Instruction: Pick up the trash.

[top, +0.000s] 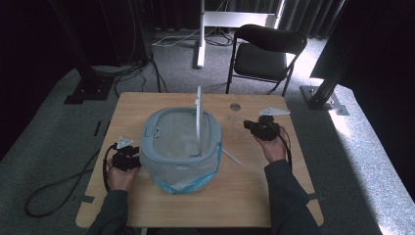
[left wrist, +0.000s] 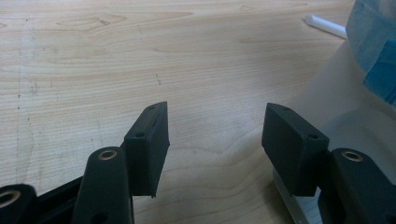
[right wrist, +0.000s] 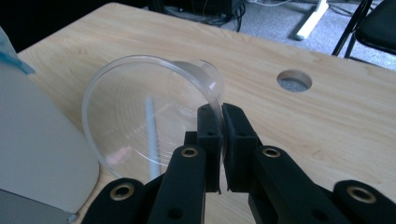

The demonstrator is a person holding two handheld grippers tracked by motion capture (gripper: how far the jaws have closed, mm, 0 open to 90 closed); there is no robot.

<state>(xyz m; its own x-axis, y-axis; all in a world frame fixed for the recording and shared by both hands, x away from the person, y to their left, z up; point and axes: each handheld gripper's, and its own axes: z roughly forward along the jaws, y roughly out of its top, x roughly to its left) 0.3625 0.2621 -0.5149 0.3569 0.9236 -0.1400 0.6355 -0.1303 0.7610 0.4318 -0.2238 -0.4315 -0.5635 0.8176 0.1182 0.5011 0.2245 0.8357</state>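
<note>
A grey bin point(top: 148, 138) lined with a translucent, blue-edged bag point(top: 188, 182) stands mid-table, its flap lid point(top: 198, 120) upright. Right of it my right gripper point(top: 253, 128) hangs above the table, shut on the rim of a clear plastic cup point(right wrist: 140, 116); in its own view the right gripper point(right wrist: 221, 114) pinches the rim between both pads. The cup point(top: 237, 122) points toward the bin. My left gripper point(top: 131, 160) rests low by the bin's left side. In its own view the left gripper point(left wrist: 215, 130) stands open over bare wood, the bag point(left wrist: 373, 51) at its right edge.
A white straw point(top: 231, 156) lies on the table right of the bin, also visible through the cup as the straw point(right wrist: 152, 135). A round hole point(top: 235, 106) sits near the table's far edge. A black chair point(top: 266, 51) stands beyond. A cable point(top: 58, 191) loops off the left.
</note>
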